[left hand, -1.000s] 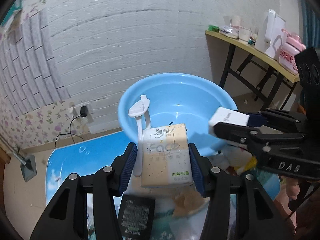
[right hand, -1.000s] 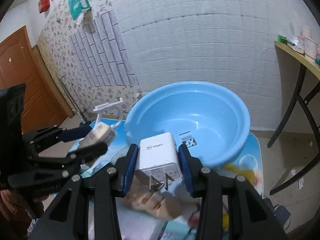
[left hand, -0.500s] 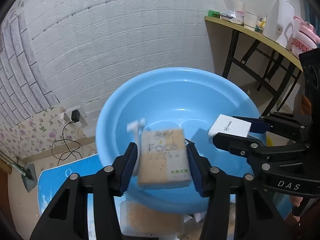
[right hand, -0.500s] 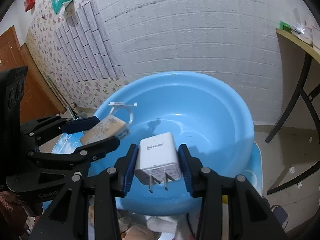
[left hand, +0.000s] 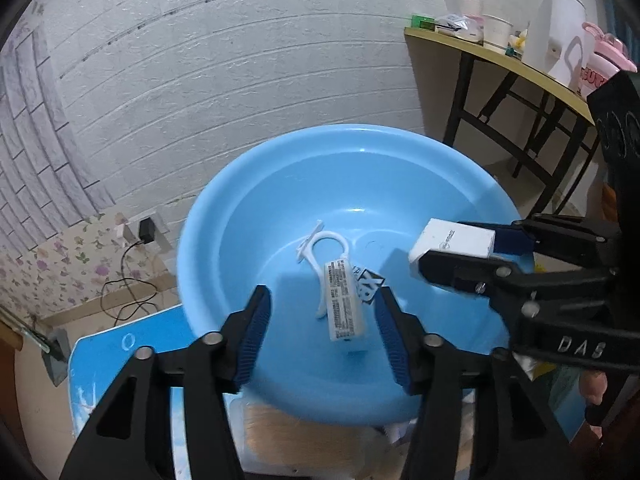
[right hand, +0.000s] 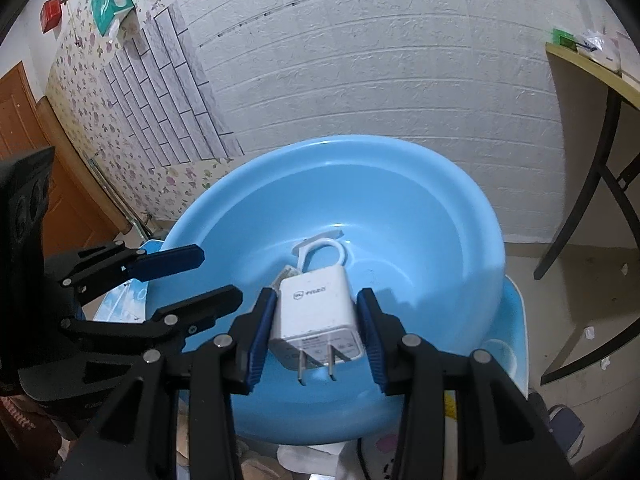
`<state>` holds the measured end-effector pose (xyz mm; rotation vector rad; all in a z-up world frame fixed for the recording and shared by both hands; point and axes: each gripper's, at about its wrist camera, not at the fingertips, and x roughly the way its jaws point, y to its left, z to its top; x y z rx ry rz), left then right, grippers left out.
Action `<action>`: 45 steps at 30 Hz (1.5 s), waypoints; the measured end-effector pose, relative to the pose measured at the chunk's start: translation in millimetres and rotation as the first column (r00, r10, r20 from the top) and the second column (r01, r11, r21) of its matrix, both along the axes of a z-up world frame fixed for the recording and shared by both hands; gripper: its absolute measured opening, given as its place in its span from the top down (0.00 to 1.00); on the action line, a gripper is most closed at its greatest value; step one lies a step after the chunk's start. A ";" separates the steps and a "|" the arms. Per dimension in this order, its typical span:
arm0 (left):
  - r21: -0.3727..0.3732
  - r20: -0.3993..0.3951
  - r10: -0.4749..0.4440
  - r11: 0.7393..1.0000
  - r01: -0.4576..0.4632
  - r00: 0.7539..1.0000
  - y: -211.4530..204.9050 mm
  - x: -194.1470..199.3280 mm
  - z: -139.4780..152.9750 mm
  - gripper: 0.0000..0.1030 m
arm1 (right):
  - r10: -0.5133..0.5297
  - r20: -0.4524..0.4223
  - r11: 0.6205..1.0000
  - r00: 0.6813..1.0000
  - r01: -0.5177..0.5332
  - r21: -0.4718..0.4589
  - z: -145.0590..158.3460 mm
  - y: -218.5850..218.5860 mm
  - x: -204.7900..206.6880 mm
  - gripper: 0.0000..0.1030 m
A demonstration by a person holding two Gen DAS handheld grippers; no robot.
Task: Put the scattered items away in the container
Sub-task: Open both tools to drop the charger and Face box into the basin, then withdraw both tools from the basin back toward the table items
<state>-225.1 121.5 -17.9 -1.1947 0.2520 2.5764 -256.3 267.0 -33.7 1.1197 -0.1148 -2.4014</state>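
Observation:
A large blue basin (left hand: 348,131) fills the middle of both views. A tissue pack (left hand: 343,300) with a white plastic hanger lies loose on its floor. My left gripper (left hand: 323,308) hovers over the basin with its jaws opening; the pads stand clear on both sides of the pack. In the right wrist view the left gripper (right hand: 214,276) is at the left, empty. My right gripper (right hand: 317,304) is shut on a white charger (right hand: 316,316), prongs toward the camera, held above the basin (right hand: 420,216). The charger hides most of the pack (right hand: 286,273).
The basin rests on a light blue printed surface (left hand: 120,346). A beige item (left hand: 300,440) shows under its near rim. A yellow-topped side table (left hand: 500,54) with cups and bags stands at the right. A wall socket with a black plug (left hand: 146,230) is low on the left.
Both grippers moved forward and down over the basin. The left jaws widened and let go of the tissue pack, which dropped into the basin. The right gripper kept its hold on the charger.

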 end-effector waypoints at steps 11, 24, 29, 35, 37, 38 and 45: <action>0.000 -0.065 0.049 0.999 -0.049 0.997 -17.4 34.3 12.4 0.00 | -0.030 -0.025 1.000 0.999 0.030 -0.007 11.3 0.5 15.8 0.59; -0.026 -0.030 0.100 0.995 -0.100 0.995 -42.7 81.9 13.6 0.00 | -0.024 -0.043 1.000 0.999 0.024 0.003 22.9 -9.7 63.6 0.59; 0.005 -0.023 0.131 0.991 -0.131 0.991 -59.1 102.6 16.5 0.00 | -0.017 -0.044 0.999 0.999 0.018 0.030 22.2 -17.8 84.8 0.59; 0.029 -0.029 0.157 0.987 -0.156 0.987 -76.9 123.7 19.9 0.00 | -0.010 -0.036 0.999 0.999 0.011 0.042 21.0 -20.0 108.7 0.59; 0.040 -0.031 0.164 0.986 -0.163 0.986 -84.6 132.9 19.9 0.00 | 0.009 -0.049 1.000 0.999 -0.008 0.024 21.3 -17.5 119.4 0.58; 0.041 -0.031 0.169 0.985 -0.168 0.985 -87.9 137.0 19.2 0.00 | 0.010 -0.054 1.000 0.999 -0.009 0.027 21.5 -16.3 123.7 0.55; 0.027 -0.016 0.229 0.973 -0.229 0.973 -119.0 165.2 5.5 0.00 | -0.034 -0.022 0.999 0.999 0.034 0.033 8.1 2.2 146.9 0.50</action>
